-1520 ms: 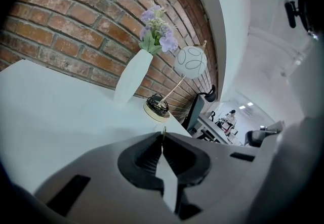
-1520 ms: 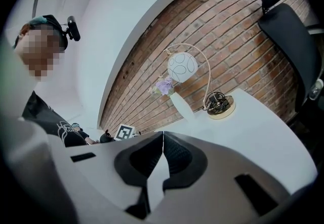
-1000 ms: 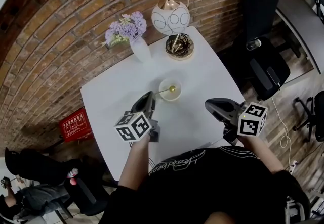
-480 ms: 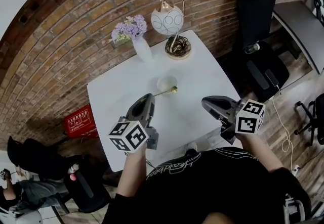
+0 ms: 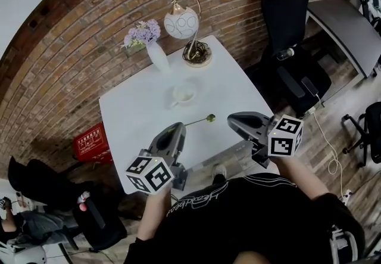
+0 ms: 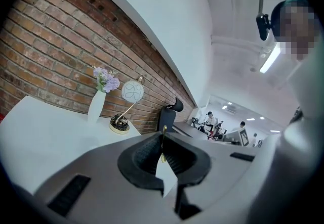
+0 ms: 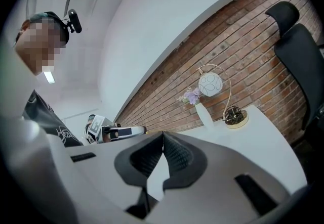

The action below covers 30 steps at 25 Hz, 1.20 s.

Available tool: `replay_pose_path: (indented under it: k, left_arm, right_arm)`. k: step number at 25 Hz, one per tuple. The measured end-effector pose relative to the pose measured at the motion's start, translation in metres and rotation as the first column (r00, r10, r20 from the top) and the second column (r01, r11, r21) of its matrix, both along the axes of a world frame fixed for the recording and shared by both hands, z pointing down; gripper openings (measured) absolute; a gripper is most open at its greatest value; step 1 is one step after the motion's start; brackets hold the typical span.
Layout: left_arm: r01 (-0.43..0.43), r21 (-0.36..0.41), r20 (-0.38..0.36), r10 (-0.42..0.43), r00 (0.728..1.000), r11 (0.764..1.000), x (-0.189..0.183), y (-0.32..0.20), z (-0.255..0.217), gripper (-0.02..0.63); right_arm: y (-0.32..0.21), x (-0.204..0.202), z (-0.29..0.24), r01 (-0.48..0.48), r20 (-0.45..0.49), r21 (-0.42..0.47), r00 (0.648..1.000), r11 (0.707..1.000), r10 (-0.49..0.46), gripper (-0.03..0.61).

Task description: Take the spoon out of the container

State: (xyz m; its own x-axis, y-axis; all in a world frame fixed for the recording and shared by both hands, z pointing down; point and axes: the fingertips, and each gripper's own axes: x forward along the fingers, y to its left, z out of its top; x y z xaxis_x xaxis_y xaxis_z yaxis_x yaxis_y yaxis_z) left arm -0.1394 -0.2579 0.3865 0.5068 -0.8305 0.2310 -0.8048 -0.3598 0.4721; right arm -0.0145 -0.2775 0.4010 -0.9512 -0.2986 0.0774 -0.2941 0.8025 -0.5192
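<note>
While the spoon (image 5: 197, 121) is clamped at its handle end by the left gripper (image 5: 178, 128), it is held clear of the container (image 5: 183, 94), approx. level, w/ the bowl end pointed toward the person's right. The spoon is positioned above the near part of the white table (image 5: 131, 114), between the two grippers. The container is seated further back on the table, apart from the spoon.

In the left gripper view, the jaws are seen closed on the thin gold spoon handle, which is pinched at the jaw centre.

The right gripper (image 5: 232, 118) is held near the table's front right edge. In the right gripper view, its jaws are seen pressed together w/ nothing between them.

At the table's rear, a white vase w/ purple flowers (image 5: 156, 54) and a globe lamp (image 5: 182, 23) are placed side by side against the brick wall (image 5: 71, 30). A red box (image 5: 89, 143) is seen on the floor left of the table, and a black chair (image 5: 286, 18) to the right.
</note>
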Motion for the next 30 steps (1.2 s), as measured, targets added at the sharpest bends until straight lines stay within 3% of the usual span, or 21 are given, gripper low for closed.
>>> replay_pose_path:
  k: [9,16,30]
  left_arm:
    - [0.001,0.021,-0.012,0.000,1.000,1.000,0.024,0.030,-0.010,0.008]
    - [-0.024,0.038,0.019,0.023,1.000,0.999,0.040,0.037,-0.014,0.008]
    - [-0.035,0.028,0.034,0.034,0.999,0.999,0.040,0.022,-0.013,0.008]
  right_arm:
    - [0.024,0.014,-0.008,0.006,0.015,0.029,1.000,1.000,-0.006,-0.003]
    - [0.027,0.024,-0.009,-0.006,0.018,0.028,1.000,1.000,0.006,-0.003]
    - [0.017,0.025,-0.006,-0.008,0.012,0.024,1.000,1.000,0.008,-0.003]
